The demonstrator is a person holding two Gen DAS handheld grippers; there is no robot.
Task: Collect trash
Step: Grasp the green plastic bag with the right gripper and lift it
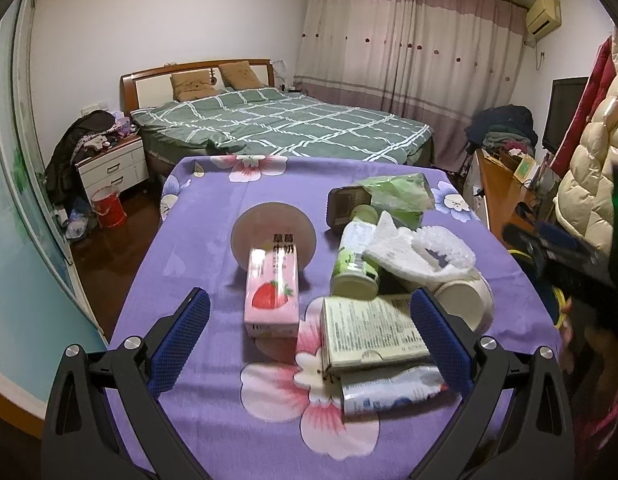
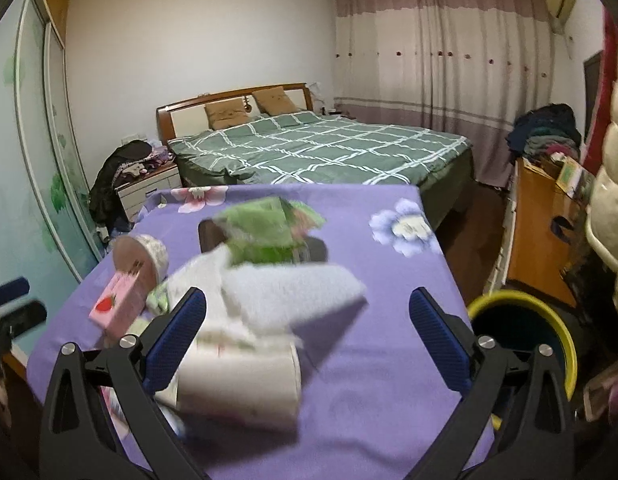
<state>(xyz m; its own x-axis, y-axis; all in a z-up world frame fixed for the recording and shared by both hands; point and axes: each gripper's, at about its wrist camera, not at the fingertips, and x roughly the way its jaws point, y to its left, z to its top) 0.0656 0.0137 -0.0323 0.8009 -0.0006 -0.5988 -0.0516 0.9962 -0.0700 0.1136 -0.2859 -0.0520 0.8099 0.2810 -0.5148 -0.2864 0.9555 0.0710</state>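
Trash lies on a table under a purple flowered cloth [image 1: 213,216]. In the left wrist view I see a pink strawberry milk carton [image 1: 272,294], a cream printed box [image 1: 371,328], a flattened silver pouch [image 1: 393,390], a green-and-white bottle [image 1: 355,258], white foam wrap [image 1: 425,250], a white cup [image 1: 467,294] and a green plastic bag [image 1: 401,194]. My left gripper [image 1: 309,312] is open, its jaws standing either side of the carton and box. My right gripper [image 2: 307,316] is open above the white cup [image 2: 245,376] and blurred white wrap [image 2: 285,296]. A yellow-rimmed bin [image 2: 525,336] stands right of the table.
A round pinkish lid [image 1: 273,236] and a dark box [image 1: 347,206] also sit on the table. Beyond it is a bed with a green checked cover [image 1: 285,124]. A wooden desk [image 2: 543,224] is at the right, a nightstand [image 1: 113,168] and red bucket [image 1: 109,206] at the left.
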